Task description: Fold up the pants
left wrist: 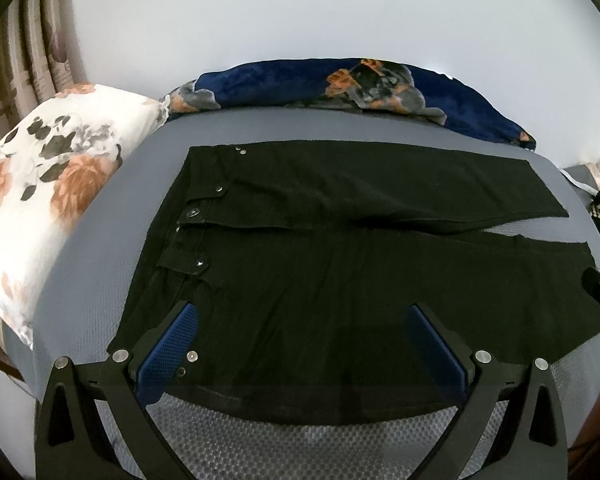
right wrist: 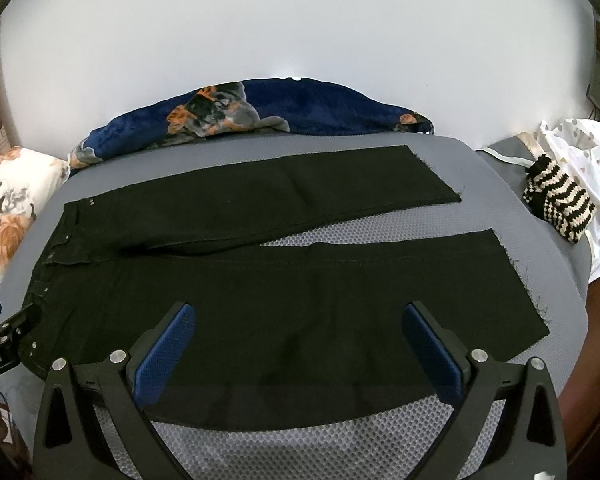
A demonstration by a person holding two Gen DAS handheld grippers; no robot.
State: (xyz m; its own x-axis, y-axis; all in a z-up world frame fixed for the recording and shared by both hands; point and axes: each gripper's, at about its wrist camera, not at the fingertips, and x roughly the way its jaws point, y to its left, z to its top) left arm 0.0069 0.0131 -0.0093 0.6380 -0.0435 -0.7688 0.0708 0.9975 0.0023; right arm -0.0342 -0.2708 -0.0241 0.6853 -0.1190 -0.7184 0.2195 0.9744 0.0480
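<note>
Black pants lie flat on a grey mattress, waistband to the left, legs spread apart to the right. The left gripper hangs released above the near waist edge; the right gripper hangs released above the near leg. Lettering ending "RobotAI" shows on the left gripper's body. A floral pillow lies left, a blue blanket far.

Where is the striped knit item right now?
In the right wrist view the striped knit item lies at the far right, off the grey mat, beyond the pants hems and against a white spotted bag.
</note>
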